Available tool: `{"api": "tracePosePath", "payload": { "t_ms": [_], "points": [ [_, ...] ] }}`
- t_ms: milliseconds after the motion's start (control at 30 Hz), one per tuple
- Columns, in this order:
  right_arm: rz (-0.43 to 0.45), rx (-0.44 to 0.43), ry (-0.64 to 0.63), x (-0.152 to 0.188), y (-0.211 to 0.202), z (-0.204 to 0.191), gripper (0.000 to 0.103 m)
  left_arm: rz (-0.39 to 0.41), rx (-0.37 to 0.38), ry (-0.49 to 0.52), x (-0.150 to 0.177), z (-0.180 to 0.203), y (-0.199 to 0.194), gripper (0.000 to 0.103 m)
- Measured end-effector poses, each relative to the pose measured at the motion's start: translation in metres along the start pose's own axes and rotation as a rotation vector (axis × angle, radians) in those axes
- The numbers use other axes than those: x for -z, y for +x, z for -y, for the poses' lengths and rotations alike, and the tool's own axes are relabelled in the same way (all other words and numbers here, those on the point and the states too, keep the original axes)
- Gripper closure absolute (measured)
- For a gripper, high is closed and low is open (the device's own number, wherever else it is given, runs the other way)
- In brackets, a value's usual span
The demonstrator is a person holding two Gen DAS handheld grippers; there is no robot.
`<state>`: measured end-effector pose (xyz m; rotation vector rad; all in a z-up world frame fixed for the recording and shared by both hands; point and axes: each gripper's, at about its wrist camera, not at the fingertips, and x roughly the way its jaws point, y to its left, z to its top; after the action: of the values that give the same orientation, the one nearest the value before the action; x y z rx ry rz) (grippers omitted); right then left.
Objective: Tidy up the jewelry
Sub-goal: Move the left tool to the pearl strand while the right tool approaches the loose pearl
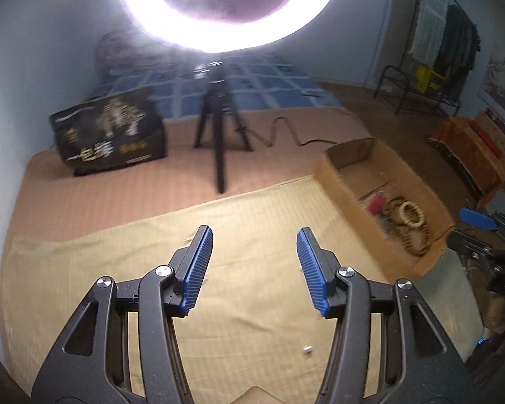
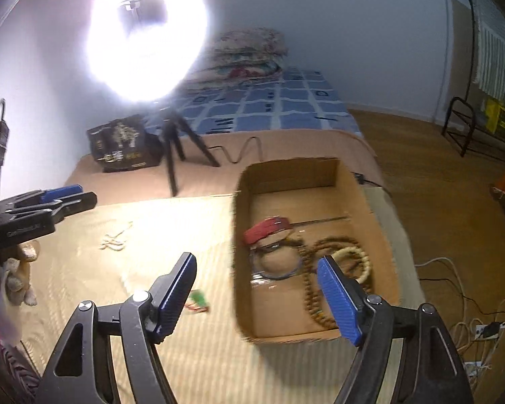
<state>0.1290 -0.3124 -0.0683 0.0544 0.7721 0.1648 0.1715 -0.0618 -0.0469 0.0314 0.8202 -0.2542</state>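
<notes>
Left claw (image 1: pixel 254 247), right claw (image 2: pixel 257 277) — agape.

**Left gripper open over the cloth, box of beads to the right**

The left gripper (image 1: pixel 254 252) hangs above a yellow cloth (image 1: pixel 118 269), its blue pads (image 1: pixel 198 269) standing apart with nothing between them. A small white bit (image 1: pixel 307 349) lies on the cloth near the lower right finger. To the right sits a cardboard box (image 1: pixel 350 155) holding a cream bracelet (image 1: pixel 412 213), brown beads (image 1: pixel 417 239) and a red item (image 1: pixel 375 206). Beyond the cloth a ring light (image 1: pixel 229 10) glares on its tripod (image 1: pixel 219 134), with a black bag (image 1: pixel 109 133) to its left. The right gripper (image 1: pixel 478 219) shows at the right edge.
</notes>
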Motion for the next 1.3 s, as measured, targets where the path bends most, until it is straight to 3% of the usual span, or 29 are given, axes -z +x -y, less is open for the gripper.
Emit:
{"api": "tracePosePath", "payload": {
  "t_ms": [300, 567, 767, 1300],
  "points": [
    [0.005, -0.073, -0.047, 0.023, 0.004, -0.052, 0.026, -0.039, -0.04, -0.108, 0.022, -0.066, 0.009, 0.05],
    [-0.062, -0.095, -0.105, 0.041, 0.026, -0.082, 0.026, -0.141, -0.026, -0.185, 0.04, -0.1, 0.042, 0.05],
    [-0.126, -0.124, -0.145, 0.053, 0.045, -0.094, 0.026, -0.21, -0.002, -0.247, 0.051, -0.113, 0.066, 0.05],
    [-0.256, -0.184, -0.152, 0.074, 0.086, -0.107, 0.028, -0.245, 0.053, -0.191, 0.038, -0.108, 0.109, 0.05]
  ]
}}
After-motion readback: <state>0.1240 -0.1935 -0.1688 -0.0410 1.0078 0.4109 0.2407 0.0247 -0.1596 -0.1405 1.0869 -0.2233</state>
